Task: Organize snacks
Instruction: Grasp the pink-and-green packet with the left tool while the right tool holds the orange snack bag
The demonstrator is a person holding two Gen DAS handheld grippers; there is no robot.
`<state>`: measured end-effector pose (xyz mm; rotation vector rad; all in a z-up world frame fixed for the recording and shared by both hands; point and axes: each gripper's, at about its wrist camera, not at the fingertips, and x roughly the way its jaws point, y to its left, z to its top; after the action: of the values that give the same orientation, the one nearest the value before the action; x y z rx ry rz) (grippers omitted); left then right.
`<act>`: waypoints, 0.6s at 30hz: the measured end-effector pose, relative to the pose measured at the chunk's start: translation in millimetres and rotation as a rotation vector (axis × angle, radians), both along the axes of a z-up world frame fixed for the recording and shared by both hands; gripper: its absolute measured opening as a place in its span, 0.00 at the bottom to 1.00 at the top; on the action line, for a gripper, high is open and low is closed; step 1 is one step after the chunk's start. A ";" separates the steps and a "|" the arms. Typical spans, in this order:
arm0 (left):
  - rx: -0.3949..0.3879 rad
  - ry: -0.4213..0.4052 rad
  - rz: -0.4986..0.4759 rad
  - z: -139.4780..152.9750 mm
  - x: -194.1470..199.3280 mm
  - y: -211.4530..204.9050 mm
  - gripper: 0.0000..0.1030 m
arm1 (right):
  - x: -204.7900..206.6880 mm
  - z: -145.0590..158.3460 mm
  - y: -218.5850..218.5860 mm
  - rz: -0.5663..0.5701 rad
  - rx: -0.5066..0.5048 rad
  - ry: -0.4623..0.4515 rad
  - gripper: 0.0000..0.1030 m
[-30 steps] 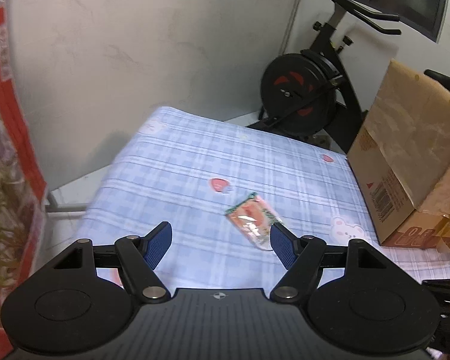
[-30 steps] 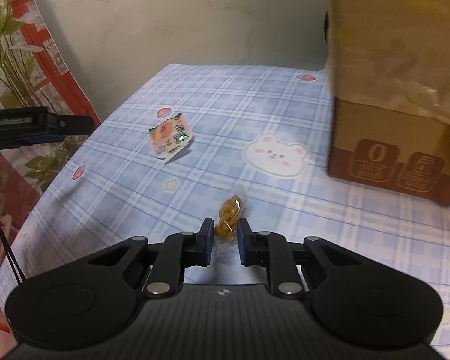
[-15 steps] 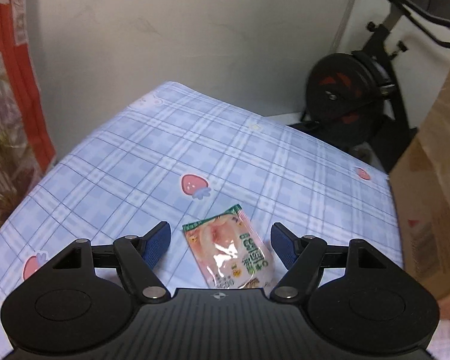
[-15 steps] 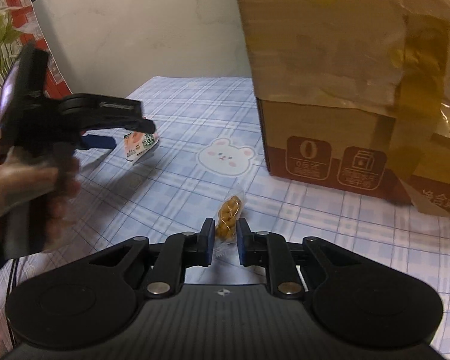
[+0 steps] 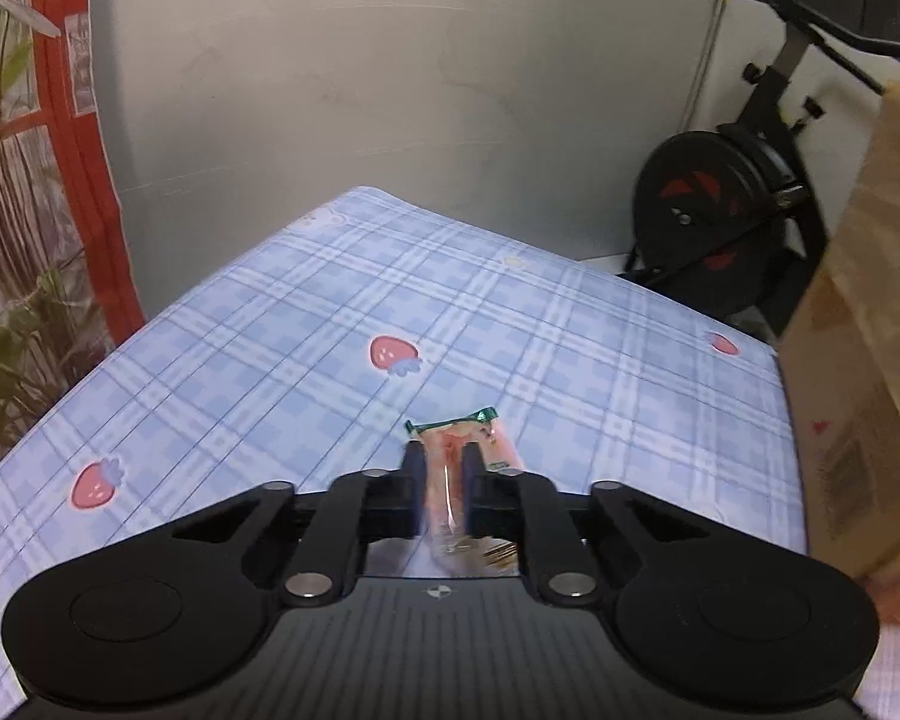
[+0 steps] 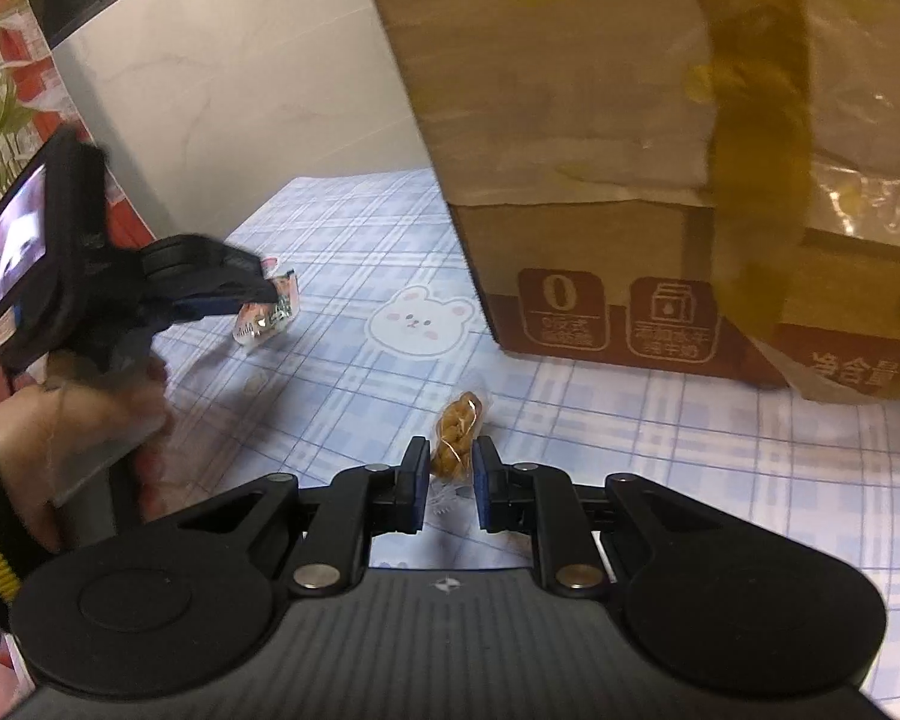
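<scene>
Since a second ago the left gripper has dropped onto the pink snack packet and its jaws, then wide apart, have come together and now clamp it, crumpling it between the pads on the checked tablecloth, left of the cardboard box. The right gripper, nearer the box front, stays pinched on a small bag of golden snacks. To do this step well, I would lift both straight up before carrying them over the box rim, since the thin packet could slip. The right view shows the person's hand and the box labels; the left view alone shows the exercise bike beyond the box.
</scene>
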<state>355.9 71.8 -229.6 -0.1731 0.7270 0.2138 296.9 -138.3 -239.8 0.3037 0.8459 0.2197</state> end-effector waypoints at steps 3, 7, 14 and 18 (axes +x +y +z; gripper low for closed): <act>-0.022 0.003 -0.041 -1.4 -16.9 6.3 0.03 | -3.3 3.7 -3.8 -0.010 0.009 -0.010 0.16; -0.040 0.007 -0.060 -1.6 -34.3 12.4 0.03 | -6.3 7.5 -6.6 -0.017 0.015 -0.025 0.16; -0.104 -0.004 -0.079 2.8 -34.6 12.6 0.07 | -16.0 12.9 -10.7 -0.020 0.024 -0.039 0.16; -0.065 0.018 -0.022 2.5 -28.5 -3.5 0.59 | -17.9 14.0 -14.6 -0.026 0.032 -0.046 0.16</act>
<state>327.4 68.3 -227.1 -0.2249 0.7537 0.1717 279.1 -153.0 -225.8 0.3389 0.7930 0.2151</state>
